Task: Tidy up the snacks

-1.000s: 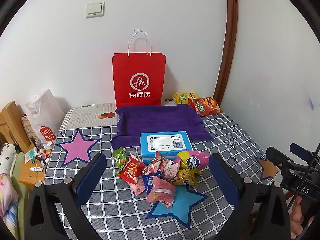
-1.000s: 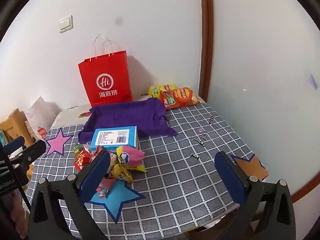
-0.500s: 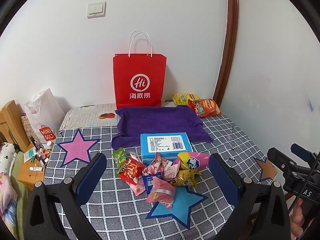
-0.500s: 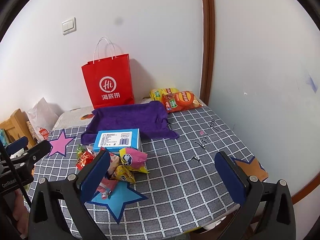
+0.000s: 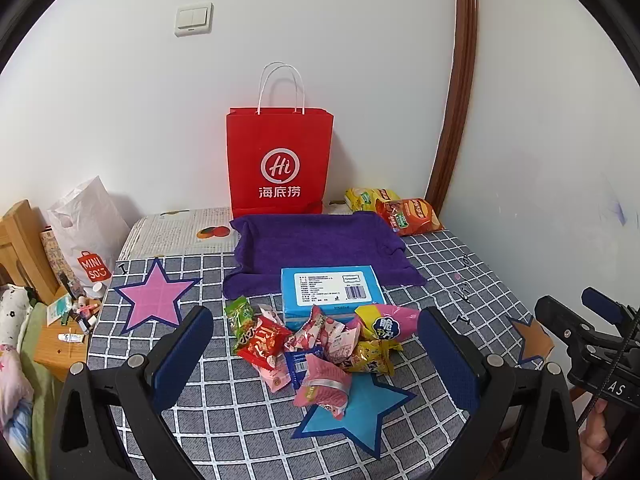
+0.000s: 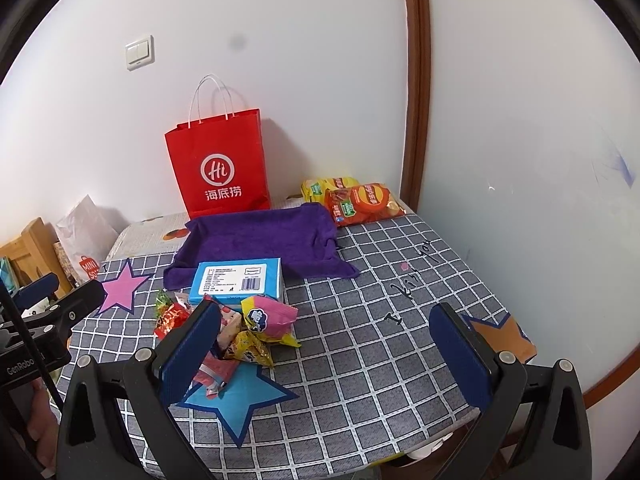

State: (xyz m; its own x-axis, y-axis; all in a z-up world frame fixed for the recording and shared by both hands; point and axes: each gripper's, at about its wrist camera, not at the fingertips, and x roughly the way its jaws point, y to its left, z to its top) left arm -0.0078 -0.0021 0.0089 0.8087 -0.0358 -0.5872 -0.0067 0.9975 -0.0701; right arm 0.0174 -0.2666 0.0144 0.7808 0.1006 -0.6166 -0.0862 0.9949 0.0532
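Where white walls meet at upper centre, a grid-patterned counter (image 5: 460, 264) bears a snack pile (image 5: 320, 340); left claw (image 5: 316, 364) and right claw (image 6: 324, 356) both gape wide, empty.

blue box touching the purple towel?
Touching. Left wrist view: the blue box sits on the purple towel, its far edge overlapping the towel's front edge.

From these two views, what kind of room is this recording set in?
Probably a lived-in home room, perhaps a bedroom corner. A checked-cloth table holds a snack pile, a red paper shopping bag leans on a white wall with a light switch, and bedding-like fabric lies beside.
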